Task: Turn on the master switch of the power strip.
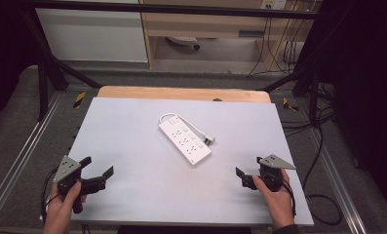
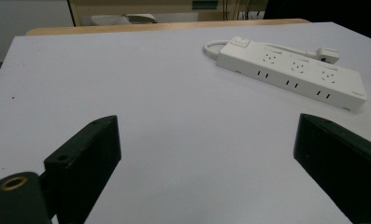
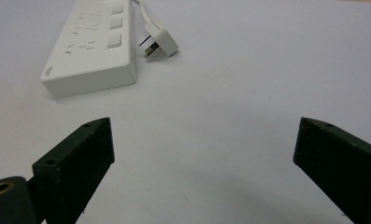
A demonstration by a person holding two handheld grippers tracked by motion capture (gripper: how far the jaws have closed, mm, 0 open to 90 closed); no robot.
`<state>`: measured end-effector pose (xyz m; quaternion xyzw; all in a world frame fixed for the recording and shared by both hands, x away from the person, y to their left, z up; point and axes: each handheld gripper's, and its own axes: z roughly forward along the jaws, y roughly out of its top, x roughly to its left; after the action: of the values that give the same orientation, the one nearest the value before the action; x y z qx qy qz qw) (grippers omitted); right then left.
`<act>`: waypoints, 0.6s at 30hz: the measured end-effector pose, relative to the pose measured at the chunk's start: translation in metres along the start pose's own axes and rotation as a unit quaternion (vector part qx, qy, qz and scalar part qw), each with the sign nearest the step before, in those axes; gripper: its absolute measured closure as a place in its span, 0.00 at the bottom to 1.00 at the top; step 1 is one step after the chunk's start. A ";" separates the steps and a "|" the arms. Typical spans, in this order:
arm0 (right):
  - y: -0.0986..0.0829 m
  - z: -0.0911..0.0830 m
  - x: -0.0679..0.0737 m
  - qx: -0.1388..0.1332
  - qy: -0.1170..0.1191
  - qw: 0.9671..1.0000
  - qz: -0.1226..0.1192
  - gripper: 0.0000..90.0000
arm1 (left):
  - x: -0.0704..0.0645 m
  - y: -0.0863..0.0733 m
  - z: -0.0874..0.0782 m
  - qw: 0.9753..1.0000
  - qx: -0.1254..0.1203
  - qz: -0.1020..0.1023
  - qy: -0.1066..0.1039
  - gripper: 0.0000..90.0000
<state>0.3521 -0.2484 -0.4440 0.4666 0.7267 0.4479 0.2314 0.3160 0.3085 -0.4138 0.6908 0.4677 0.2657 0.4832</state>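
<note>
A white power strip [image 1: 184, 141] lies mid-bench [image 1: 132, 195]. Left gripper [image 1: 99, 168] and right gripper [image 1: 247, 168] rest well apart from it, both spread wide and empty

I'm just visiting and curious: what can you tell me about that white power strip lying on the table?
The power strip is a long white block that looks like plastic, lying flat and diagonal near the middle of the table. Its top carries three sockets with square switches beside them. A short white cable loops from its far end back along one side to the plug, which lies unplugged beside it. Neither gripper touches it.
</note>
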 end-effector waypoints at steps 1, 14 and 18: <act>0.000 0.001 0.000 -0.002 -0.004 1.000 -0.008 0.06 | 0.000 0.000 0.000 1.000 0.000 -0.001 0.000 0.08; 0.002 0.001 0.006 -0.018 -0.012 0.999 -0.031 0.07 | 0.002 0.003 0.001 1.000 -0.023 -0.010 -0.010 0.08; 0.002 0.002 0.009 -0.010 0.002 0.999 -0.038 0.11 | 0.004 0.010 0.004 0.999 -0.037 -0.007 -0.009 0.08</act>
<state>0.3506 -0.2395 -0.4426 0.4360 0.7398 0.4466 0.2513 0.3245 0.3094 -0.4068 0.6716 0.4578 0.2736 0.5143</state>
